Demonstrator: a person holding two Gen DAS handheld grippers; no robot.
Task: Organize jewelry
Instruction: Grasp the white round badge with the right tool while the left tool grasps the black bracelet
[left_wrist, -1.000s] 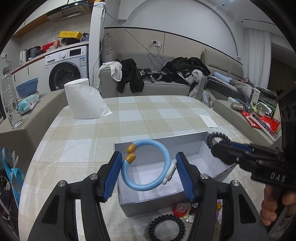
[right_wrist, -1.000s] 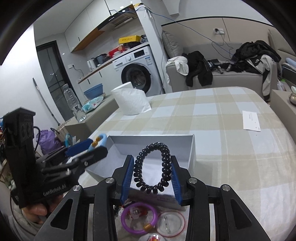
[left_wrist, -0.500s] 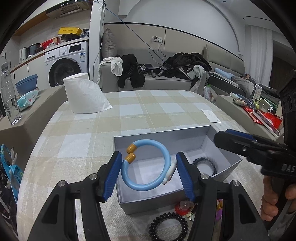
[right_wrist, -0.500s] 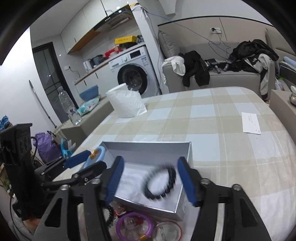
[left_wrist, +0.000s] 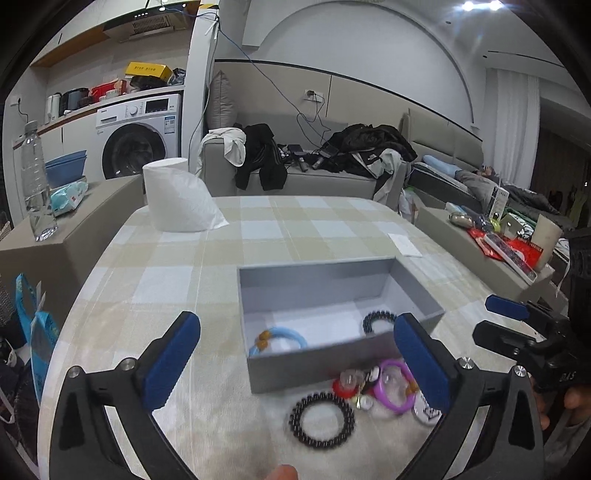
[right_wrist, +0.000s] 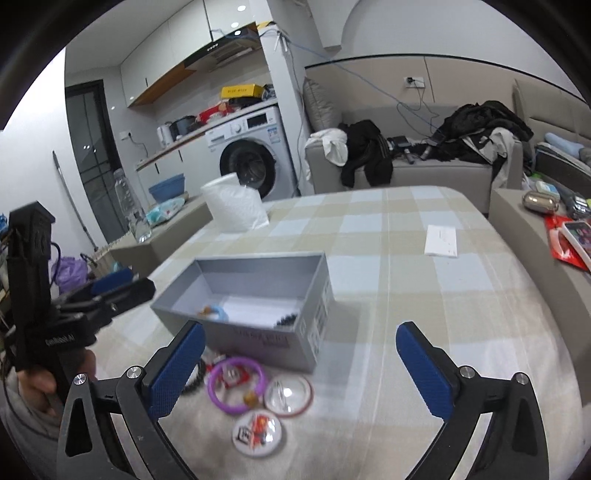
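Both grippers have just sprung wide and hold nothing: the left gripper (left_wrist: 297, 356) and the right gripper (right_wrist: 301, 363) hang over the near edge of the grey box (left_wrist: 321, 363). Two pieces are home: the light-blue bangle (left_wrist: 279, 339) and a black coil bracelet (left_wrist: 379, 320) lie on the box floor. Left out on the checked tablecloth (right_wrist: 424, 295), just in front of the box: a black bead bracelet (left_wrist: 322, 416), a purple bangle (right_wrist: 236, 386), a clear round badge (right_wrist: 289, 396), a printed badge (right_wrist: 257, 435). I'd call it early days. Writing? The box's print is too blurred to read
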